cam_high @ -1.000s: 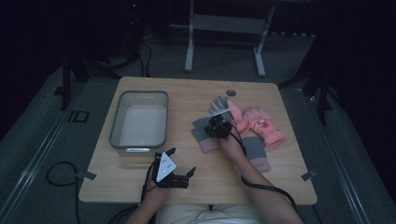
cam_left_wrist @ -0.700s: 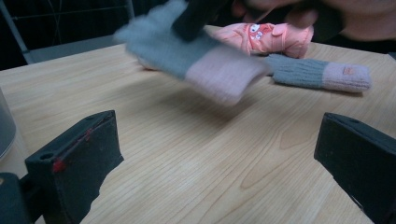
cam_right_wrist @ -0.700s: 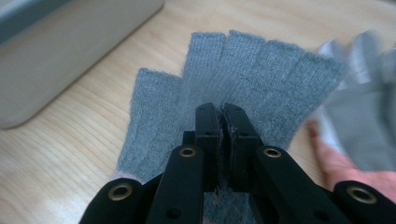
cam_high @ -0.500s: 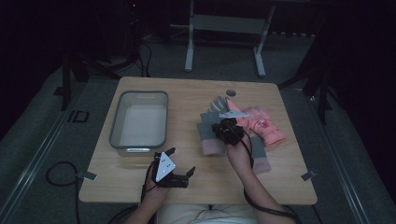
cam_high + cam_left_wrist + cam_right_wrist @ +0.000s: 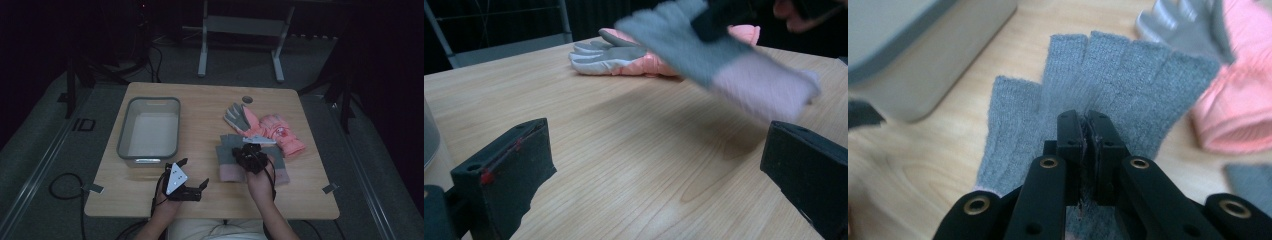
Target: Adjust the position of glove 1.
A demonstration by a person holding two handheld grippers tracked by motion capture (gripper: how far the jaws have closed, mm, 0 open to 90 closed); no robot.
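Grey knit gloves (image 5: 231, 159), two; pink glove (image 5: 274, 131), one.

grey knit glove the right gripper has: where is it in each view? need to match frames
High view: grey knit glove right of centre, under the right gripper, above the table.
Left gripper view: upper right, blurred, lifted off the wood.
Right gripper view: centre, pinched between the shut jaws.
Shared landmark: the pink glove just beyond it.
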